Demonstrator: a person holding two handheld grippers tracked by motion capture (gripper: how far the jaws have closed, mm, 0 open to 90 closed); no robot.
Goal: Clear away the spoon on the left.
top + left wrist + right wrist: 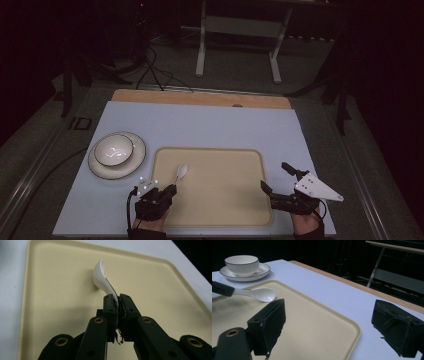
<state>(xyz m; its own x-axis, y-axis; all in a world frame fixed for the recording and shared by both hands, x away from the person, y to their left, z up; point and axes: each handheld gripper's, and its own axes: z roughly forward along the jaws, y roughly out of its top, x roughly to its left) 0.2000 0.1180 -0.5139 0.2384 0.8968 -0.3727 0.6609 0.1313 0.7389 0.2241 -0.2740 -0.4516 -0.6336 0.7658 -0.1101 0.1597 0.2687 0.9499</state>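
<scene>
The black two-jaw left gripper (167,191) sits at the lower left of the high view, its jaws closed together and aimed toward the upper right. The hand (148,223) holding it enters from the bottom edge. The black two-jaw right gripper (276,176), topped by a grey three-cornered plate, sits at the lower right with its jaws spread wide apart, pointing up and left.

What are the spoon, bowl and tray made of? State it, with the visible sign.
Spoon: likely glazed ceramic, glossy white. Bowl: probably the same, shiny white with a thin dark rim line. Tray: apparently plastic, matte beige, with a moulded raised lip.
</scene>
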